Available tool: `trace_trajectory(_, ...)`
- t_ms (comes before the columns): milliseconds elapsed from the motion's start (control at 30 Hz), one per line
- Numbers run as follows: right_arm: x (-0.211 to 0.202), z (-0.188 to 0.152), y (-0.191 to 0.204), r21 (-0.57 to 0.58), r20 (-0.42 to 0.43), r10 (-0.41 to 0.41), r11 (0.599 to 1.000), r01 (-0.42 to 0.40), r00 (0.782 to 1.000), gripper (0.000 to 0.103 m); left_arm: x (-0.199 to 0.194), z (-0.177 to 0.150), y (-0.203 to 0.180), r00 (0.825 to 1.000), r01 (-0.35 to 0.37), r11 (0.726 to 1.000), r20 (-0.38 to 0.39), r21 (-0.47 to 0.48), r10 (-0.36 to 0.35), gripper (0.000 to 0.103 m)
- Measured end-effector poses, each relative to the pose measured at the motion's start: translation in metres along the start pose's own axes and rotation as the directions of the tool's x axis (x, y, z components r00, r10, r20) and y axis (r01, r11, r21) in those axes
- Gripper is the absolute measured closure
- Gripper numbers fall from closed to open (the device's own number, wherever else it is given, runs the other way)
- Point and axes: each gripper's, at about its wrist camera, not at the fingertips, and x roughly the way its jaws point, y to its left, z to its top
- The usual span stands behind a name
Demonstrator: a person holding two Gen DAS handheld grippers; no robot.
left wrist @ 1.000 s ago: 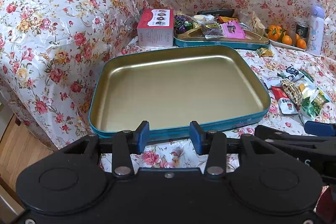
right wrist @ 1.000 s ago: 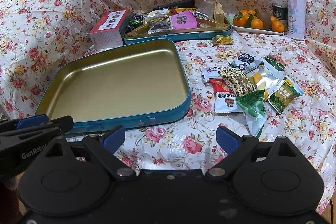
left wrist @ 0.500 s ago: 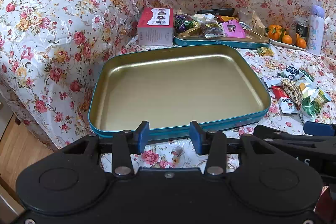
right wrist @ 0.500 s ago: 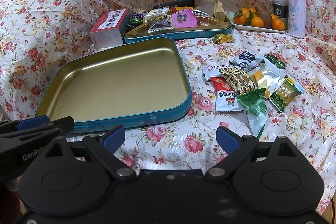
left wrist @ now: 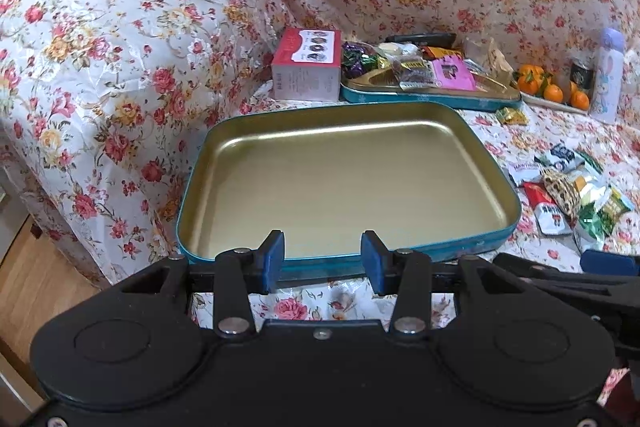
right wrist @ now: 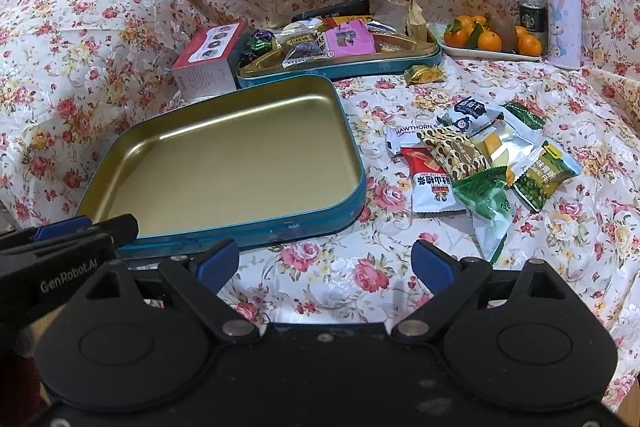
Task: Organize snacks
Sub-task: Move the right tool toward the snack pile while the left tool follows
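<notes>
Everything lies on a rose-print cloth, and the landmark is the empty teal tin tray with its gold inside. At the tray's near left corner the left gripper hangs with its blue pads spread apart, nothing between them, just short of the tray's near rim. Behind the tray's far left corner stands a red and white box, and next to it, just behind the tray's far edge, a second teal tin is loaded with wrapped sweets. To the right of the tray, well clear of its side wall, the pile of snack packets lies loose on the cloth. The right gripper hovers near the tray's near right corner, blue pads wide open and empty. Far behind the packets sits a plate of oranges beside a lilac bottle.
</notes>
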Motion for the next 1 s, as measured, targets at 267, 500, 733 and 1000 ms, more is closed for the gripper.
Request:
trace_trajectory(267,-0.003,-0.001,-0.016,0.035,0.009,0.018,0.999,-0.018,1.0,0.018,0.002,-0.001,0.0,1.0,0.002,1.0,0.025,-0.014,-0.002,0.051)
trace_trajectory(500,-0.009,0.0,-0.05,0.111,0.036,-0.011,0.994,0.007,0.999,0.027,0.004,-0.006,-0.006,0.998,0.007,1.0,0.065,0.028,-0.009,0.051)
trace_trajectory(733,-0.015,-0.006,-0.103,0.188,0.057,-0.054,0.981,0.043,0.997,0.04,0.012,-0.016,-0.018,0.996,-0.011,0.996,0.084,0.086,0.004,0.051)
trace_trajectory(1000,-0.016,-0.015,-0.156,0.274,0.079,-0.115,0.957,0.09,0.99,0.045,0.007,-0.026,-0.047,0.999,0.009,0.99,0.033,0.137,-0.014,0.051)
